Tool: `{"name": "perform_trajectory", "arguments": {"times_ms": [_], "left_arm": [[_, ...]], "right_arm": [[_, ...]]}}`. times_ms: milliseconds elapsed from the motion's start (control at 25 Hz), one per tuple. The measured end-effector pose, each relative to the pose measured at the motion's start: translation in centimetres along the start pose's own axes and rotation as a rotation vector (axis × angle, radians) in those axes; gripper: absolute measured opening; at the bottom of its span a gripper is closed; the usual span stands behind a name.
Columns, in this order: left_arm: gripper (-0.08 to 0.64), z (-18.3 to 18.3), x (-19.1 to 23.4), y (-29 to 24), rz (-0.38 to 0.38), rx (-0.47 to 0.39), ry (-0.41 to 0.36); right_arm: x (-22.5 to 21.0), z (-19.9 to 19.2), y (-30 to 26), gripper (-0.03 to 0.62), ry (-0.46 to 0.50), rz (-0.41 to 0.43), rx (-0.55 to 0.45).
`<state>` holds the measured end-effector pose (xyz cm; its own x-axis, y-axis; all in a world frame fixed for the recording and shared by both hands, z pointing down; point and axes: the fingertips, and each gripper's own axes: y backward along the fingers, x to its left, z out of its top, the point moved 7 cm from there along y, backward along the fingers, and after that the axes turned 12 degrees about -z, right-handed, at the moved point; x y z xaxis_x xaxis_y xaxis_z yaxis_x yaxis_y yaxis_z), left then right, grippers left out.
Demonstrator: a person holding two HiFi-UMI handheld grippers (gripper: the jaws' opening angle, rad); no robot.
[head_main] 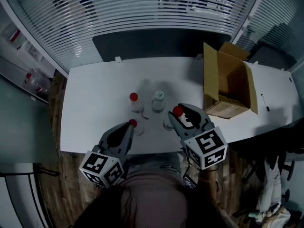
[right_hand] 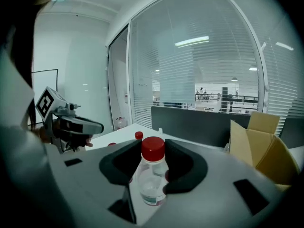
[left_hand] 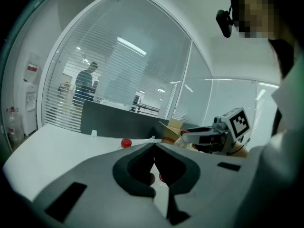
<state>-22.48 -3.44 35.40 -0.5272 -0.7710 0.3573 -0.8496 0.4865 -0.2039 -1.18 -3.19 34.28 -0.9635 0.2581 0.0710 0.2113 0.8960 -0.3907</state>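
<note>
Bench (head_main: 95,99): white, carries everything, all of it close to my side. Box (head_main: 228,84) sits at the right end with its flaps up and mouth open to the top. I read that as staged for loading from above. It's well apart from the bottles.

Right gripper (right_hand: 153,148): jaws clamped on a red-capped bottle (right_hand: 151,177), pinching the neck just under the cap. My guess is the cap's lip acts as a stop so it can't slip down. The bottle is upright, near the front edge, between the other bottles and the box. Can't tell if it's off the bench.

Left gripper (left_hand: 153,145): jaws pressed together with nothing in them, tip just beside a second bottle (head_main: 133,123). It's parked, not gripping.

Behind those, a third bottle (head_main: 134,97) and a white-capped bottle (head_main: 158,95) stand upright near each other. The spacing looks enough for jaws to get in.
</note>
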Motion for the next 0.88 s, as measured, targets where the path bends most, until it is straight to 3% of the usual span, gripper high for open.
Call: {"name": "perform_trajectory", "arguments": {"times_ms": [160,880], "left_arm": [[0.009,0.5,0.2,1.0,0.036,0.018,0.010],[0.008,-0.7,2.1,3.1,0.040,-0.007,0.001]], "right_arm": [[1.1,-0.7,-0.9,0.170,0.014,0.008,0.017],[4.1,-3.6,-3.7,0.170,0.056,0.006,0.089]]}}
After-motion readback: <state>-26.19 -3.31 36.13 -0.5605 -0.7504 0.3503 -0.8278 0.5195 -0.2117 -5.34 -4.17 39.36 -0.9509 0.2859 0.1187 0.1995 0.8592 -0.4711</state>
